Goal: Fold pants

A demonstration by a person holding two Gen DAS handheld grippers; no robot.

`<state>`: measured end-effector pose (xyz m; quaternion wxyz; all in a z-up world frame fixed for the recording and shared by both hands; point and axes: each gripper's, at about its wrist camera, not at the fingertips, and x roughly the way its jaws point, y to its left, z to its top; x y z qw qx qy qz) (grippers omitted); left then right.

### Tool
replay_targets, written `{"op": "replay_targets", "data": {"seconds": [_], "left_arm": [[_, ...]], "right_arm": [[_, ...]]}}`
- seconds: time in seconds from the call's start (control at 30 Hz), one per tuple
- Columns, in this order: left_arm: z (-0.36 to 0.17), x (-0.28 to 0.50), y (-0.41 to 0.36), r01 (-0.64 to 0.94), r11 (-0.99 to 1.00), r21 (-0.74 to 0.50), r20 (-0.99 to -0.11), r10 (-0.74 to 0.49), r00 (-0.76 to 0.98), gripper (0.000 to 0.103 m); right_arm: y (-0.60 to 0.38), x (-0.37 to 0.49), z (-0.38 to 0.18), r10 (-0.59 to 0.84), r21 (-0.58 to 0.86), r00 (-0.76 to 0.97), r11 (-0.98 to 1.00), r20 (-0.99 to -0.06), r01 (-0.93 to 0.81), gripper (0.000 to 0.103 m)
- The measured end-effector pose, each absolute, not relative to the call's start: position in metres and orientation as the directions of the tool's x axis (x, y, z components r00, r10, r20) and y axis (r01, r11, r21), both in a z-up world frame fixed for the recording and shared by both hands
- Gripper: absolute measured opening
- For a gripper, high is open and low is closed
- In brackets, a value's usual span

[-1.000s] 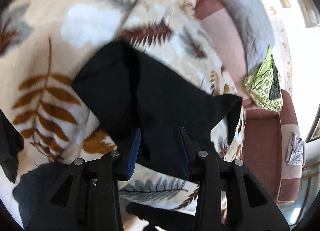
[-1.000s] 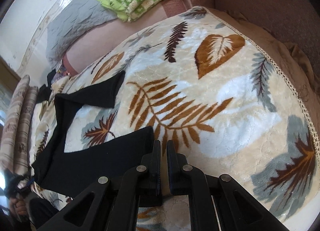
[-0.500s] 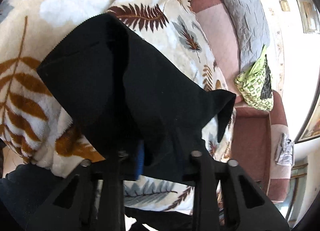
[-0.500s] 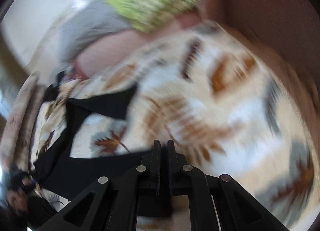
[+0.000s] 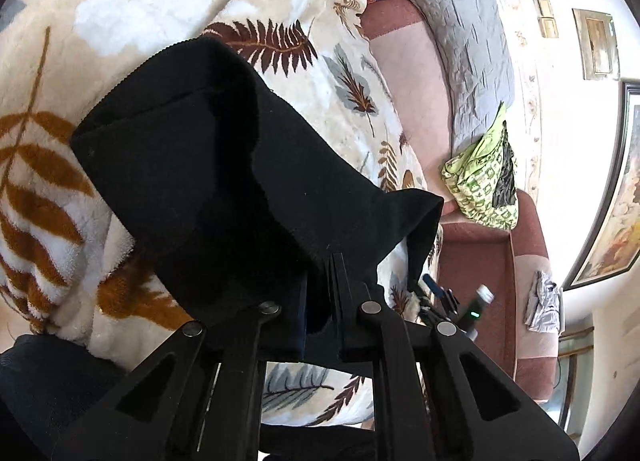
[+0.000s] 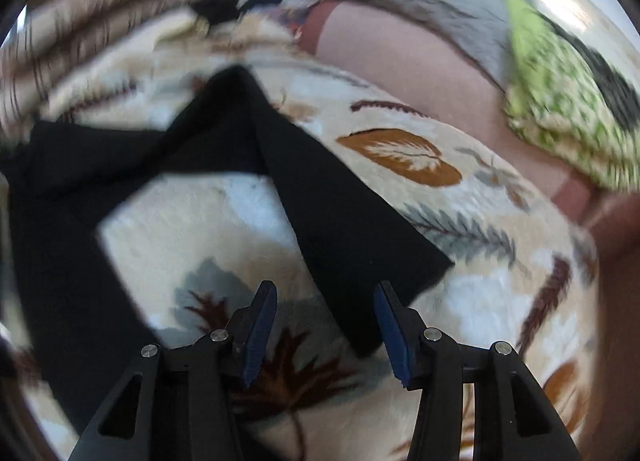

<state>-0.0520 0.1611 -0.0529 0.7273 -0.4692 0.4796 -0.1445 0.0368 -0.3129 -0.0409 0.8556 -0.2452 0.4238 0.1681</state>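
Black pants [image 5: 200,165] lie on a leaf-patterned blanket [image 5: 140,21]. My left gripper [image 5: 320,261] is shut on a bunched fold of the pants, and the cloth drapes up over its fingers and hides their tips. In the right wrist view, which is blurred by motion, the two legs of the pants [image 6: 352,229] spread apart across the blanket [image 6: 440,201]. My right gripper [image 6: 326,293] hovers over the hem end of the nearer leg. Its jaws are opening, the blue pads stand apart, and they press on nothing.
A pink-brown sofa [image 5: 412,73] runs behind the blanket. On it lie a grey quilted pillow [image 5: 460,41] and a green patterned cloth [image 5: 480,181], the same cloth [image 6: 560,101] at the right. Striped cushions [image 6: 100,21] stand at the upper left.
The left jaws have closed on the black cloth, which now sits bunched over the fingers. The right gripper has swung across the blanket, rolled, and gone from shut to open above a leg hem.
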Motion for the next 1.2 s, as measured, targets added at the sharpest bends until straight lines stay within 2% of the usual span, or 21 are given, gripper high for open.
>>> {"op": "replay_targets", "data": {"seconds": [0.07,0.1,0.13,0.27,0.43,0.57,0.73,0.83,0.93,0.97,1.0,1.03,1.07,1.2], "left_arm": [[-0.053,-0.051,0.161,-0.236,0.514,-0.824,-0.557,-0.661,0.503,0.006],[-0.053,-0.052,0.161,-0.234,0.510,-0.828,-0.551,-0.661,0.509,0.006],[-0.052,-0.052,0.160,-0.231,0.506,-0.831,-0.546,-0.661,0.516,0.006],[-0.044,-0.055,0.164,-0.191,0.454,-0.870,-0.478,-0.683,0.552,0.004],[-0.016,-0.044,0.188,-0.146,0.409,-0.901,-0.405,-0.670,0.622,0.004],[0.000,-0.031,0.214,-0.117,0.372,-0.921,-0.349,-0.654,0.671,0.004],[0.010,0.005,0.237,-0.107,0.358,-0.928,-0.322,-0.624,0.712,0.003],[0.011,0.006,0.233,-0.089,0.330,-0.940,-0.302,-0.679,0.669,0.003],[0.012,-0.017,0.221,-0.098,0.387,-0.917,-0.366,-0.716,0.595,0.004],[0.005,-0.027,0.216,-0.129,0.408,-0.904,-0.407,-0.724,0.557,0.007],[-0.005,-0.037,0.214,-0.175,0.427,-0.887,-0.451,-0.722,0.525,0.012],[-0.015,-0.045,0.214,-0.225,0.431,-0.874,-0.483,-0.714,0.507,0.025],[-0.023,-0.050,0.215,-0.254,0.426,-0.868,-0.495,-0.712,0.498,0.033],[-0.046,-0.069,0.216,-0.346,0.407,-0.845,-0.532,-0.709,0.464,0.033]], "right_arm": [[-0.309,0.047,-0.061,-0.064,-0.392,0.559,0.778,-0.826,-0.491,0.034],[-0.311,0.050,-0.072,-0.127,-0.435,0.540,0.753,-0.832,-0.494,0.014],[-0.316,0.050,-0.072,-0.153,-0.454,0.548,0.757,-0.822,-0.470,0.004],[-0.339,0.026,-0.024,-0.132,-0.449,0.639,0.816,-0.758,-0.364,0.004],[-0.353,-0.032,0.052,-0.102,-0.458,0.718,0.829,-0.689,-0.322,0.004],[-0.364,-0.082,0.093,-0.047,-0.390,0.731,0.868,-0.681,-0.308,0.004],[-0.388,-0.104,0.092,0.027,-0.238,0.691,0.928,-0.722,-0.285,0.004],[-0.401,-0.096,0.076,0.033,-0.183,0.665,0.950,-0.746,-0.252,0.004],[-0.406,-0.092,0.065,0.018,-0.179,0.659,0.957,-0.752,-0.230,0.004],[-0.407,-0.093,0.063,0.018,-0.174,0.660,0.959,-0.751,-0.223,0.004],[-0.406,-0.094,0.060,0.010,-0.178,0.663,0.960,-0.749,-0.215,0.004],[-0.406,-0.094,0.054,-0.007,-0.189,0.666,0.961,-0.746,-0.201,0.004],[-0.407,-0.094,0.049,-0.015,-0.187,0.670,0.965,-0.743,-0.186,0.004],[-0.406,-0.094,0.023,-0.066,-0.206,0.703,0.972,-0.709,-0.116,0.004]]}}
